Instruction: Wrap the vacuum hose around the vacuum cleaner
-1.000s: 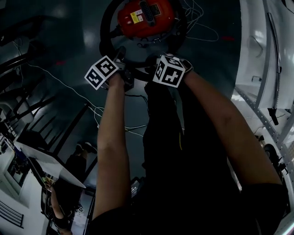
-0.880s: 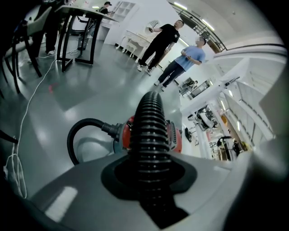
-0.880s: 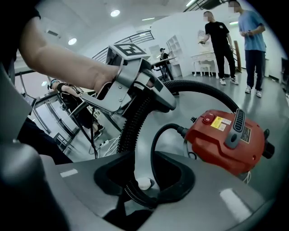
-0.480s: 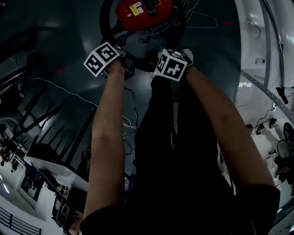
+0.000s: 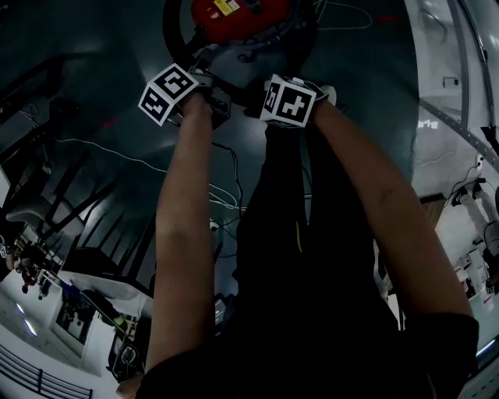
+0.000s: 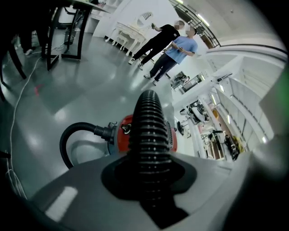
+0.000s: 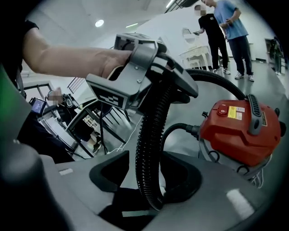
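The red vacuum cleaner (image 5: 234,12) stands on the dark floor at the top of the head view, with its black ribbed hose (image 5: 168,31) looped round it. My left gripper (image 5: 209,78) is shut on the hose (image 6: 149,131), which runs straight out between its pads toward the vacuum cleaner (image 6: 121,135). My right gripper (image 5: 256,103) is just beside it. Its jaws are opening, and the hose (image 7: 151,149) stands between them with a gap on the left side. The right gripper view also shows the left gripper (image 7: 149,67) above and the vacuum cleaner (image 7: 239,131) at the right.
White cables (image 5: 226,195) trail over the floor below my arms. Black table legs (image 5: 70,203) stand at the left and white racks (image 5: 452,78) at the right. Two people (image 6: 169,45) stand far off beside white furniture.
The vacuum cleaner and both grippers have slid toward the top of the head view. Both grippers stay close together at the hose.
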